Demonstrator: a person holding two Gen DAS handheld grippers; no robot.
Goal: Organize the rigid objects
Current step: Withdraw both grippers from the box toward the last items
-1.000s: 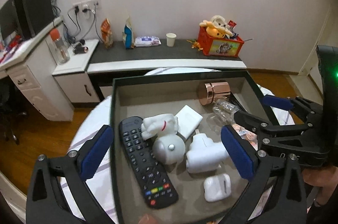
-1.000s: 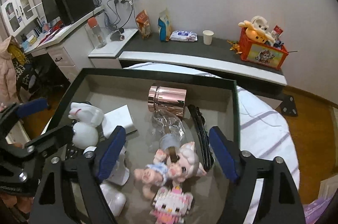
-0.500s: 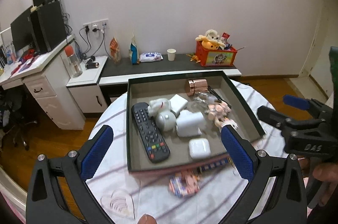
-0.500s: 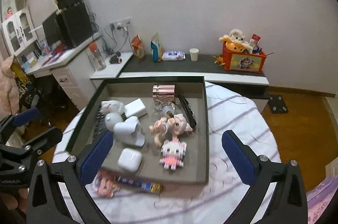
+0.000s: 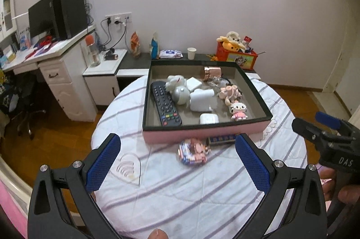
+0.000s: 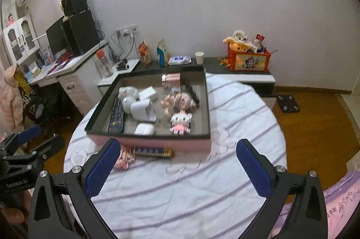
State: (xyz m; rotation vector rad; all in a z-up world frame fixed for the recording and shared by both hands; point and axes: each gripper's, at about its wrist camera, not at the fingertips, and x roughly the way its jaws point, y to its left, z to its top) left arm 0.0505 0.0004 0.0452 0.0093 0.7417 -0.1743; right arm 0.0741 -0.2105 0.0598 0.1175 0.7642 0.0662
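Observation:
A pink box with a dark rim (image 5: 202,132) (image 6: 157,145) sits on a round table with a striped white cloth (image 5: 202,182). In it lie a black remote (image 5: 165,103), white chargers (image 5: 200,99), a white earbud case (image 5: 209,118), a pig doll (image 5: 229,91), a pink block figure (image 5: 238,111) and a copper tin (image 5: 211,72). In front of the box lie a pink packet (image 5: 193,152) and a blue bar (image 5: 221,139). My left gripper (image 5: 177,162) and my right gripper (image 6: 177,165) are open and empty, held back above the table's near side.
A white desk with a monitor and speakers (image 5: 45,52) stands at the left. A low dark shelf along the wall holds a paper cup (image 5: 191,53) and an orange toy box (image 5: 236,56). Wooden floor surrounds the table.
Both grippers have pulled back and up from over the box. The whole box and table now show, with the packet and bar in front.

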